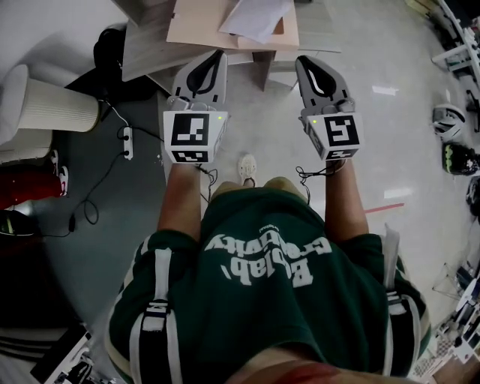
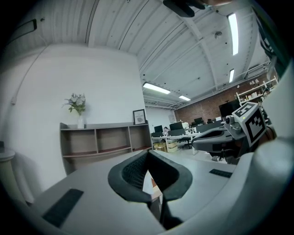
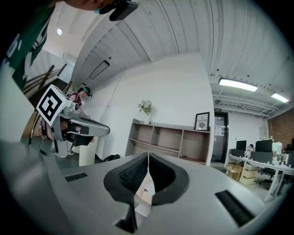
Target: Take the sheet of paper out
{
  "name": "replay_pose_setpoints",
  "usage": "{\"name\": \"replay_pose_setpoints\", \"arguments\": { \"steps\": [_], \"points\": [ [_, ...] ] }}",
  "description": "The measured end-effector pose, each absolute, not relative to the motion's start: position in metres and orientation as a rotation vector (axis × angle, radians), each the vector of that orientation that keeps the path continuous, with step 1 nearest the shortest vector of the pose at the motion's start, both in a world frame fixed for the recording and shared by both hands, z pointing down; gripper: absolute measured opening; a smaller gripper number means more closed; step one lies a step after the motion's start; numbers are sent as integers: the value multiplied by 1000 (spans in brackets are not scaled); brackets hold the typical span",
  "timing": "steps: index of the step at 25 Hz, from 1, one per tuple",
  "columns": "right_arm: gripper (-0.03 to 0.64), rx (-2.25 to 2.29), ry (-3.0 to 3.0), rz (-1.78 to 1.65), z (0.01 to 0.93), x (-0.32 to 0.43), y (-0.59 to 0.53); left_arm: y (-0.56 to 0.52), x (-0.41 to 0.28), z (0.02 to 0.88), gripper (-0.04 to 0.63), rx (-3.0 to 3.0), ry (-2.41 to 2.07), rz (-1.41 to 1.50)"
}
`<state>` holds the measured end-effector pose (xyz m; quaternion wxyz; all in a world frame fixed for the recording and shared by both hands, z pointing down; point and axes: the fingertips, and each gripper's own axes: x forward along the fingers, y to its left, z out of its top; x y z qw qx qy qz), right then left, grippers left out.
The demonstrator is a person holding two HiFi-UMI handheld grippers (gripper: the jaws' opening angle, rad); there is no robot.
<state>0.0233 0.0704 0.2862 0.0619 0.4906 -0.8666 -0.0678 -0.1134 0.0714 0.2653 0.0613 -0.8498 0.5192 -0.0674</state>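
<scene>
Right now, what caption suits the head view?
Person in green shirt aims the shut left gripper and shut right gripper toward a sheet of paper on a table.

a black-framed picture [image 3: 202, 121] at three o'clock reads "nature". white print on the green shirt [image 1: 262, 315] is illegible.

Flower vase [image 2: 80, 120] tops the shelf [image 2: 105, 141]; a framed picture [image 2: 139, 116], seemingly, too.

Right gripper [image 3: 147, 159]: jaws together. Beyond them: shelf unit [image 3: 171, 141], framed picture [image 3: 202, 121]. Left of them: left gripper [image 3: 104, 130].
</scene>
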Motion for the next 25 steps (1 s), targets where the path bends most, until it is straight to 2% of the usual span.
{"name": "replay_pose_setpoints", "arguments": {
  "steps": [14,25],
  "points": [
    [35,1522,-2614,-209,283,-19,1,-1,-151,265,19,-2599,1513,-191],
    [35,1500,-2597,-210,283,-26,-27,-31,-155,267,18,-2635,1498,-177]
  ]
}}
